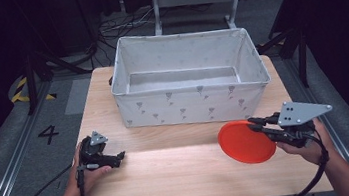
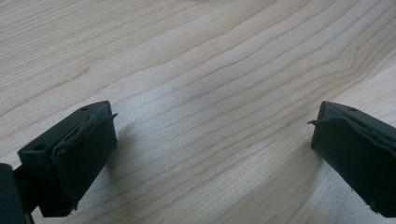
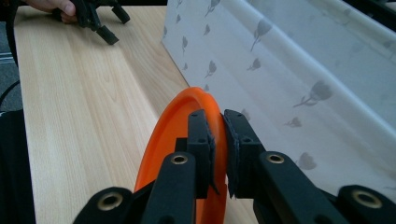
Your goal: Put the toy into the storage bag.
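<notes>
Forearms enter the high view from the bottom edge, each hand carrying a tool over the pale wooden worktop [image 1: 172, 179]. On the right side the right tool [image 1: 255, 124] is clamped onto the rim of an orange plate [image 1: 245, 142], which hangs in front of the fabric bin [image 1: 191, 103] and close to its near wall; gripping it by the edge leaves the disc free to be carried over that wall, and the bin's open top and bare floor look ready to take it. The left tool [image 1: 119, 156] sits near the worktop's left front, well apart from the plate and the bin, apparently parked so that it stays clear of the right hand's path. Turning to the left gripper view, two black jaws stand wide apart with nothing but wood grain between them, low over the worktop [image 2: 201, 70], so this tool is open and idle. Last, the right gripper view looks along its own jaws, which are drawn together on the thin rim of the orange plate [image 3: 161, 154]; the plate stands nearly on edge here, a sign that it is held up by the pinch alone. Just beside it to the right rises the printed wall of the fabric bin [image 3: 289, 70], and far off at the top left the left tool [image 3: 100, 21] rests by the person's fingers. My judgement is that the plate is meant for the bin.
</notes>
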Motion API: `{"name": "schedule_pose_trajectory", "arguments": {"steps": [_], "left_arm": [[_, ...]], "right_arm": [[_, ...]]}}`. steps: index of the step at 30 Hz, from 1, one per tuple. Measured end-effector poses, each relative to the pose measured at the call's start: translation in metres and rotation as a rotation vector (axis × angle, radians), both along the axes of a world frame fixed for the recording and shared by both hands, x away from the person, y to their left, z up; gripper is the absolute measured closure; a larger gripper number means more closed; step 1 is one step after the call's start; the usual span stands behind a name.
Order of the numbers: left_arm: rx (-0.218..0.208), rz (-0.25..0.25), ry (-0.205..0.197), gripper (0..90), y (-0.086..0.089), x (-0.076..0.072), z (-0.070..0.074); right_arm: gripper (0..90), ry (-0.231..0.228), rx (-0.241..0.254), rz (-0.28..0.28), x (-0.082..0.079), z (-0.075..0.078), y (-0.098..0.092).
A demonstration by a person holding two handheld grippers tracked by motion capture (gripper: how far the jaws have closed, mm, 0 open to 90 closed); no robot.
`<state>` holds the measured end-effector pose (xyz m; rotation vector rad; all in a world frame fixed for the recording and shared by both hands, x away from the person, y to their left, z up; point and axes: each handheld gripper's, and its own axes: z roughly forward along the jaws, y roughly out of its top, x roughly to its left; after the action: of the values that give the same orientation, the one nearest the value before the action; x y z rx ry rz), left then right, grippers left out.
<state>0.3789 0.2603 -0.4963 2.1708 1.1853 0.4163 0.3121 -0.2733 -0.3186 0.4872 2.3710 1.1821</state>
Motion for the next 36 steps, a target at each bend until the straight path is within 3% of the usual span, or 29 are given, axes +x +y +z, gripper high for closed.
{"name": "schedule_pose_trajectory", "arguments": {"steps": [16,23,29,36], "left_arm": [[0.001,0.004,0.001,0.5,0.001,-0.001,0.0],[0.0,0.001,0.003,0.5,0.001,-0.001,0.0],[0.0,0.001,0.003,0.5,0.001,-0.001,0.0],[-0.001,-0.001,0.001,0.2,0.001,0.0,0.0]], "right_arm": [[82.1,-0.079,0.04,0.004,0.013,0.062,-0.011],[82.1,-0.107,0.011,-0.012,0.019,0.084,-0.008],[82.1,-0.148,0.029,-0.047,0.03,0.109,-0.01],[82.1,-0.16,0.038,-0.059,0.045,0.13,-0.008]]}}
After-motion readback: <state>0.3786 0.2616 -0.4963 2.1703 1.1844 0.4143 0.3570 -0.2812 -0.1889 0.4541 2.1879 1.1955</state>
